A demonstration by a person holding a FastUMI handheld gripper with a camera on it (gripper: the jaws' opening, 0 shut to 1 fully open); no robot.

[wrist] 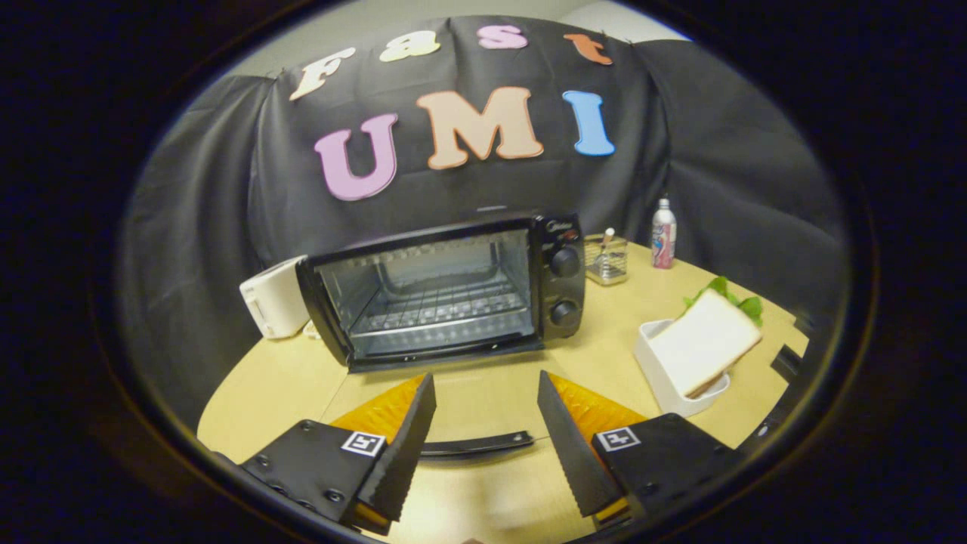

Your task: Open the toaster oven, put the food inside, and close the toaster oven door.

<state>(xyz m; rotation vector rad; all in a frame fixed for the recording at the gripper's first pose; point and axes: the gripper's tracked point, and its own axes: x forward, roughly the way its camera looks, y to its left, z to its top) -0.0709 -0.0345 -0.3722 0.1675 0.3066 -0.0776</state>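
Tongs (486, 381) spread wide, gripping nothing, just near of the toaster oven (446, 291), door down; sandwich (704, 341) waits right in its white dish (656, 370).

The toaster oven (446, 291) stands toward the back of the table (491, 400), its door (472, 442) folded down flat toward the front edge, the handle lying between the 2 fingers of the gripper (487, 423), which are spread apart and touch nothing. A toaster (273, 297) sits just left of the oven, touching or nearly so. Right of the oven, near the back edge, stands a wire basket (607, 259), with a bottle (663, 234) just right of it. Near the right edge a dish (665, 378) holds a sandwich (704, 340), leaning on its rim.
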